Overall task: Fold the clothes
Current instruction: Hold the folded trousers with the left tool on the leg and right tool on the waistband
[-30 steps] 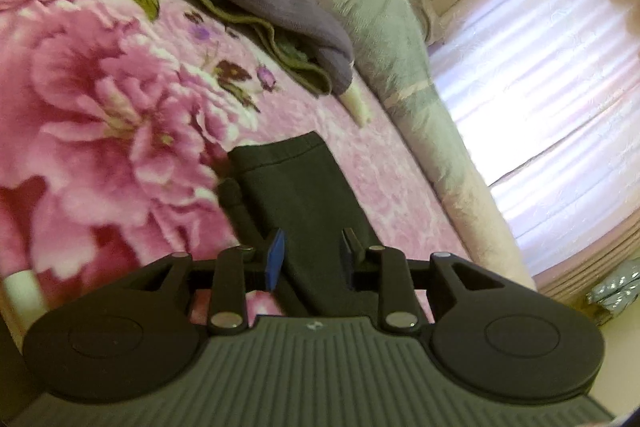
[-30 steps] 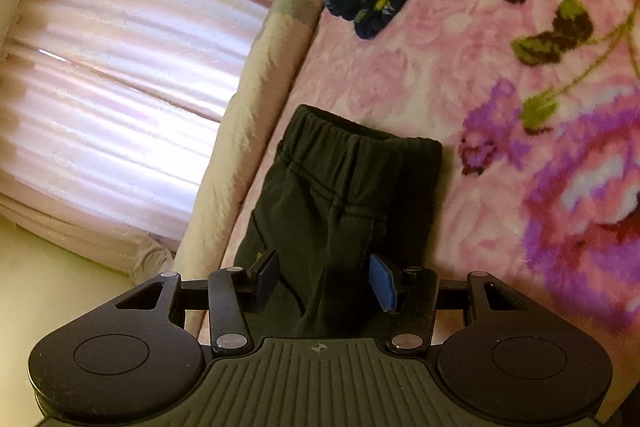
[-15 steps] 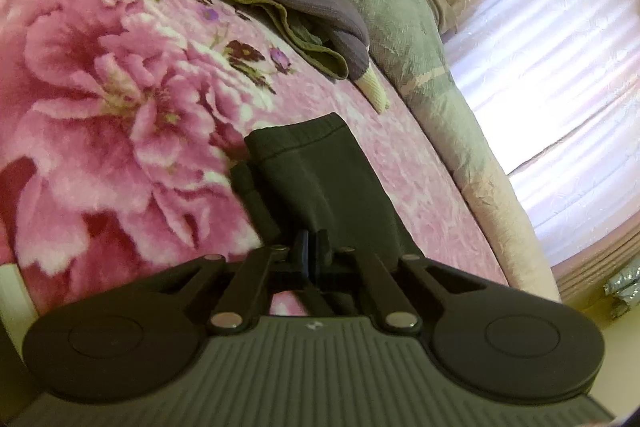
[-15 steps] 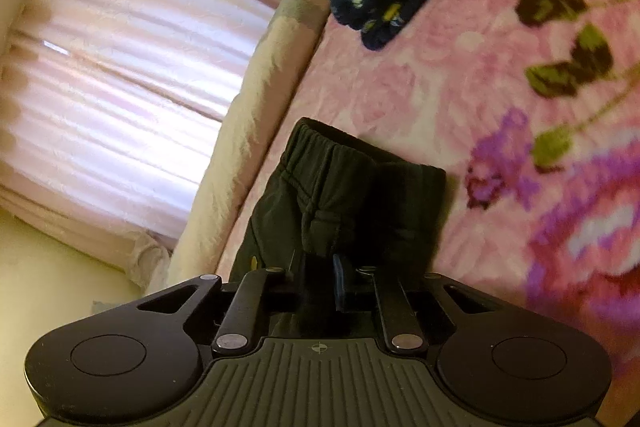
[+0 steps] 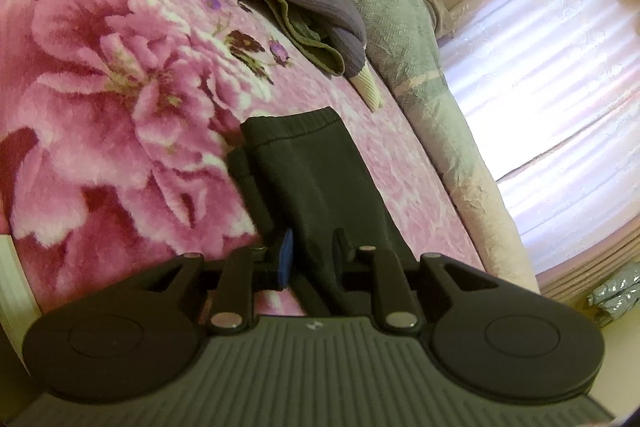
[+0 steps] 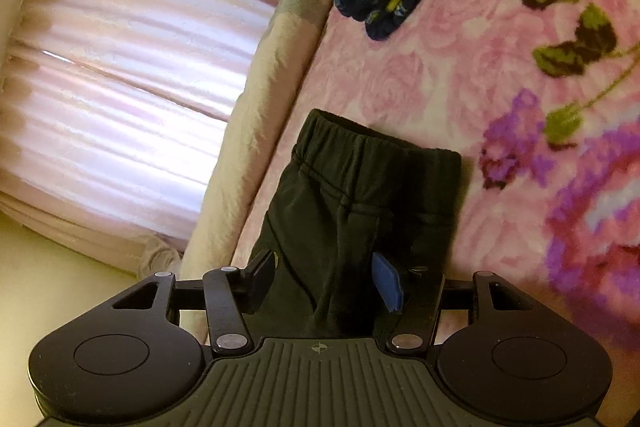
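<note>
Between your left gripper (image 5: 312, 253) jaws, which are opening, lies the dark trousers (image 5: 316, 179) leg, not pinched. Your right gripper (image 6: 326, 277) is opening too, released, astride the waistband end. Both ends rest on the pink floral blanket (image 5: 100, 99). If you close shallow, only the top layer may lift and the fold slips. No containers are visible.

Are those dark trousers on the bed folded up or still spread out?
Folded. The dark trousers lie as a narrow doubled strip on the pink floral blanket, elastic waistband at one end, layered edges at the other.
</note>
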A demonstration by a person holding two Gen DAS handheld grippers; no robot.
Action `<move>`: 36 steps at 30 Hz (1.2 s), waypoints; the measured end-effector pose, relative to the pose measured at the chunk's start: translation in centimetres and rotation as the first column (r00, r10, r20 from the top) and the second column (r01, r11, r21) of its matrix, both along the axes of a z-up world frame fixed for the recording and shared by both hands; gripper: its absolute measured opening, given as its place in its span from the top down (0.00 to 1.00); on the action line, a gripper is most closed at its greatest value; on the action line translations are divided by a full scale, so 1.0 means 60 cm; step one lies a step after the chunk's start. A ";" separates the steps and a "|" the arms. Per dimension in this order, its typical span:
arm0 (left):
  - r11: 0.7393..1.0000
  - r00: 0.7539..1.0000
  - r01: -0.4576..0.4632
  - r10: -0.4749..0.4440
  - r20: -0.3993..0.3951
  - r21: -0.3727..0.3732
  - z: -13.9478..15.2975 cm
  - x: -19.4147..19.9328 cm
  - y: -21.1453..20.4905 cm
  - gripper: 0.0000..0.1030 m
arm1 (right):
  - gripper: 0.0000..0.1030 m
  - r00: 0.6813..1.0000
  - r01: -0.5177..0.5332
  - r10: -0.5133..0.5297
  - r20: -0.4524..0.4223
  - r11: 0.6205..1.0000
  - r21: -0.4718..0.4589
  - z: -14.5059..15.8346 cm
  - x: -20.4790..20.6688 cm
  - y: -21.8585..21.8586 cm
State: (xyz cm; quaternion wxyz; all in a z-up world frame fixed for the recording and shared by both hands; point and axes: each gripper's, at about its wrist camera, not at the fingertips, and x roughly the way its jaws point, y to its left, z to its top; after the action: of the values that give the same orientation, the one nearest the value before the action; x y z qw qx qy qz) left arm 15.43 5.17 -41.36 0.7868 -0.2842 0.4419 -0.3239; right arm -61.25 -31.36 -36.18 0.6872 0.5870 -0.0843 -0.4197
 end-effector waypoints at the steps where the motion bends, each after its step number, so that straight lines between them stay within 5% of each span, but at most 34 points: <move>1: 1.000 1.000 -0.005 0.004 -0.008 -0.006 -0.001 0.002 0.001 0.84 | 0.53 1.000 0.000 0.000 -0.008 1.000 0.007 -0.002 0.000 0.000; 14: 0.998 0.998 -0.035 0.033 -0.051 -0.044 -0.003 0.015 -0.002 0.74 | 0.58 1.000 0.012 -0.012 -0.002 0.998 0.064 -0.031 0.000 -0.006; 16: 0.999 0.999 -0.027 0.026 -0.030 -0.035 -0.002 0.017 -0.008 0.79 | 0.58 1.000 0.009 -0.008 -0.010 0.998 0.058 -0.031 0.001 -0.009; 17: 1.000 1.000 -0.020 0.020 -0.014 -0.021 -0.001 0.017 -0.012 0.92 | 0.58 1.000 0.008 -0.007 -0.019 0.999 0.050 -0.028 0.002 -0.010; 18: 1.000 1.000 -0.013 0.013 0.003 -0.007 0.000 0.017 -0.016 1.00 | 0.69 1.000 0.007 -0.005 -0.029 0.999 0.042 -0.026 0.003 -0.010; 19: 1.000 1.000 -0.008 0.008 0.022 -0.003 0.003 0.017 -0.016 1.00 | 0.84 0.999 0.005 -0.004 -0.040 0.999 0.034 -0.023 0.004 -0.011; 21: 1.000 0.998 0.004 -0.004 0.060 -0.011 0.008 0.013 -0.010 1.00 | 0.90 0.998 0.003 -0.002 -0.061 1.000 0.018 -0.017 0.006 -0.012; 26: 0.999 0.992 0.044 -0.042 0.122 -0.014 0.014 0.001 0.005 1.00 | 0.93 0.999 0.003 -0.007 -0.043 0.995 -0.097 0.018 -0.011 -0.003; 32: 0.999 0.992 0.048 -0.045 0.117 -0.023 -0.002 -0.006 0.014 1.00 | 0.93 0.999 0.014 -0.016 -0.036 0.999 -0.038 -0.014 -0.021 -0.003; 36: 0.997 0.985 0.078 -0.080 0.152 0.022 0.001 -0.008 0.009 1.00 | 0.93 1.000 0.026 -0.026 0.002 0.992 -0.122 -0.005 -0.030 0.018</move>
State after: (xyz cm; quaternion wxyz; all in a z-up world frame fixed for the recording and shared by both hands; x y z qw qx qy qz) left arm 14.98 5.72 -41.27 0.8072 -0.2345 0.3937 -0.3721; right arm -63.07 -30.29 -36.49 0.7161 0.5428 -0.1176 -0.4227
